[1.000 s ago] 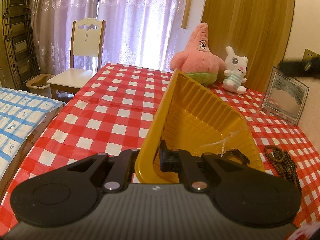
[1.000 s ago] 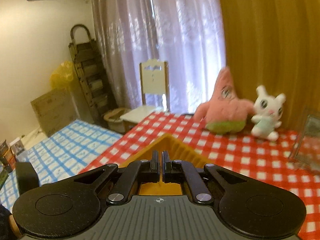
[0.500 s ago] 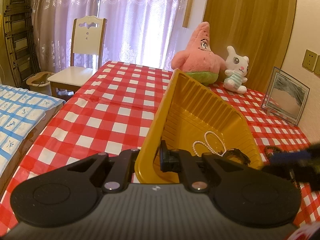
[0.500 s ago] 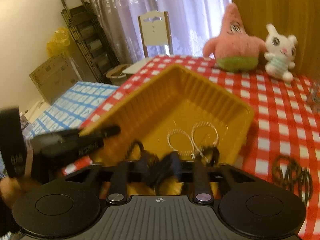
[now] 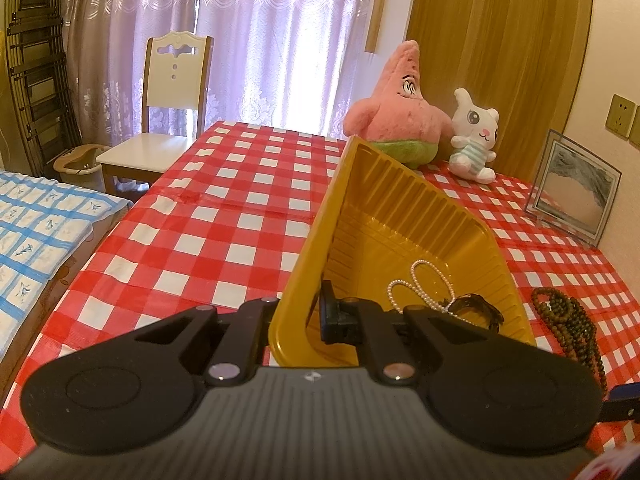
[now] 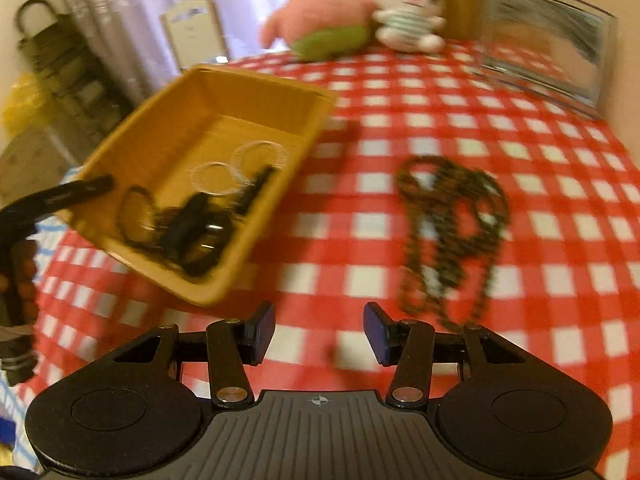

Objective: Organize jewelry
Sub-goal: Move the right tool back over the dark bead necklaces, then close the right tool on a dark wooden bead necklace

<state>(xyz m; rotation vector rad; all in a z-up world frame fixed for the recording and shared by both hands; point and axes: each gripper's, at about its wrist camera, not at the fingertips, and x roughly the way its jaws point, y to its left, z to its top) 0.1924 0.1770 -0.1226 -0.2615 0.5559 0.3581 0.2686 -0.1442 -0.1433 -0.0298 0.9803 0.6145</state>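
Your left gripper (image 5: 308, 316) pinches the yellow tray (image 5: 404, 216) wall; right gripper (image 6: 319, 334) (jaws just opened, empty) faces the bead necklace (image 6: 452, 216).

We see a yellow tray (image 5: 404, 216) on a red-and-white checked tablecloth (image 5: 240, 216), white pearls (image 5: 424, 280) inside it, dark brown-green beads (image 6: 452, 216) beside it, a pink starfish plush (image 5: 400, 108), and a white rabbit plush (image 5: 474, 136) in pale stripes.
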